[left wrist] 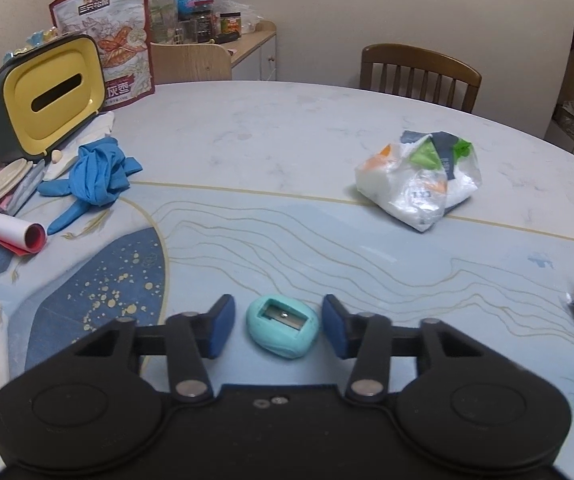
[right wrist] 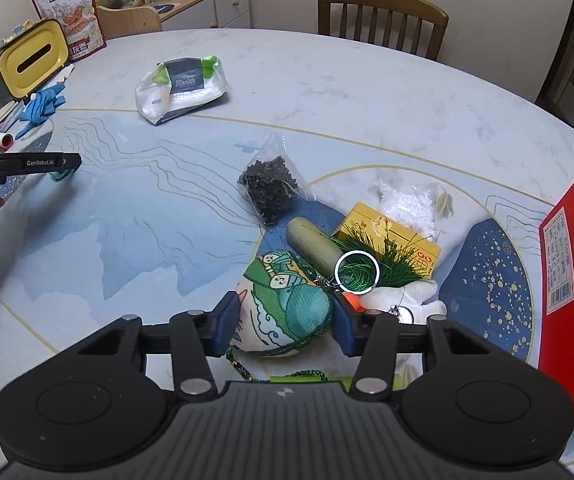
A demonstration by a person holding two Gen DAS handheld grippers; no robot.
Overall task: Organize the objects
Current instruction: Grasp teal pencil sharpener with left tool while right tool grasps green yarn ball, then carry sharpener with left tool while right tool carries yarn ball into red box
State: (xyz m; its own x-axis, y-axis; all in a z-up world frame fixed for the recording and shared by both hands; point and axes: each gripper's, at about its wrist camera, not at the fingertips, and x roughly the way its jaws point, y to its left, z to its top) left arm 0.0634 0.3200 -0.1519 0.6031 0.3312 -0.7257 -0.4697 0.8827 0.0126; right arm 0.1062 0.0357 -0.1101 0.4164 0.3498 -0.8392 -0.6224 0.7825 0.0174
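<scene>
Down on the table [left wrist: 287,152], a teal pencil sharpener [left wrist: 283,327] lies between the spread left tongs [left wrist: 278,326], untouched; the right tongs [right wrist: 285,322] straddle an embroidered pouch [right wrist: 287,312], pads apparently touching it.

A teal pencil sharpener [left wrist: 283,332], egg-shaped with its metal blade facing up, is lying flat on the blue patterned tablecloth [left wrist: 327,240]. An embroidered cloth pouch [right wrist: 287,312], cream with green and teal figures and a green cord, is lying near the table's front edge, beside a green-tasselled key ring [right wrist: 357,272], a pale green cylinder [right wrist: 313,246] and a yellow card box [right wrist: 395,236]. A clear bag of dark dried leaves [right wrist: 273,188] and a crumpled white plastic packet [right wrist: 183,88] are sitting farther back, well apart.
</scene>
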